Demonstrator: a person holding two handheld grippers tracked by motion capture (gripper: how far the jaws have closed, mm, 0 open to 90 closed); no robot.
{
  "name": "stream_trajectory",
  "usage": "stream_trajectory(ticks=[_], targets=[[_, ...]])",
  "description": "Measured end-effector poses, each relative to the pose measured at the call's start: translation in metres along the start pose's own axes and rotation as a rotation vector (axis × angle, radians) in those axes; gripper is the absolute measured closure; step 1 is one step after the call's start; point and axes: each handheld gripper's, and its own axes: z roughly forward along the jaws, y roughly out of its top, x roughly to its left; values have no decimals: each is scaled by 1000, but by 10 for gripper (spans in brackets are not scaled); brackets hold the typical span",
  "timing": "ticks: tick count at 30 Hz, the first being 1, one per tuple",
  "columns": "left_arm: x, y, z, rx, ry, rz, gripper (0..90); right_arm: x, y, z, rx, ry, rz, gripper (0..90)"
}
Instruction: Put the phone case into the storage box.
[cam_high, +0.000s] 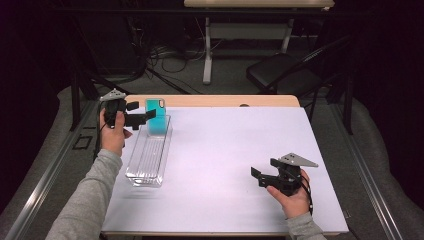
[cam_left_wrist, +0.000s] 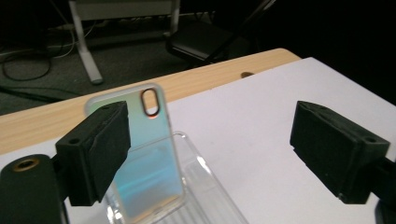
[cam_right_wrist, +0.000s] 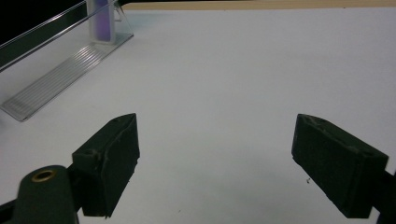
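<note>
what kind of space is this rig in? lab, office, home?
Most likely a lab or recording workspace, not a home. The white-topped table sits in a dark curtained bay, loose cables lie on the floor behind it, and a black folding chair and another desk frame stand beyond.

L gripper (cam_left_wrist: 210, 156) jaws wide apart, nothing between pads. Phone case (cam_left_wrist: 140, 154), iridescent w/ oval camera cutout, stands upright in clear tray (cam_left_wrist: 210, 186), partly behind left-side jaw. White mat (cam_left_wrist: 261, 112) over wood table (cam_left_wrist: 205, 79); chair (cam_left_wrist: 201, 42) & desk leg (cam_left_wrist: 84, 46) beyond, dark.
</note>
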Motion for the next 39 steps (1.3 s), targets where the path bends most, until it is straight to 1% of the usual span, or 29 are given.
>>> stream_trajectory(ticks=[4,7,9,11,16,18,20,21,23,24,27,29,32,36,39], targets=[[-12,1,-3,13,-21,37,56,0,1,-1,-6,1,-6,138],[-19,2,-6,16,-29,50,53,1,1,-2,-10,0,-8,133],[-24,3,-8,12,-31,50,53,1,1,-3,-9,-4,-13,132],[-28,3,-9,9,-44,55,53,1,2,-5,-18,-8,-17,127],[-42,0,-14,6,-64,44,53,1,3,-7,-35,-3,-12,114],[-47,-2,-17,-7,-75,35,53,1,3,-8,-41,0,-8,97],[-52,-4,-18,-12,-87,34,53,1,4,-9,-44,2,-11,54],[-55,-5,-19,-11,-85,35,53,1,4,-9,-46,10,-13,29],[-60,-8,-20,-15,-102,36,53,2,4,-9,-47,17,-24,0],[-63,-10,-21,-16,-116,40,53,2,4,-10,-47,20,-30,0],[-72,-15,-23,-18,-137,54,51,3,4,-11,-42,20,-33,0],[-78,-20,-24,-23,-141,69,50,3,4,-11,-46,19,-34,0],[-87,-26,-27,-23,-139,107,50,3,4,-11,-48,17,-32,0],[-98,-34,-28,-23,-168,121,45,4,3,-11,-38,12,-40,0],[-104,-41,-29,-22,-173,133,45,4,2,-11,-30,8,-46,0]])
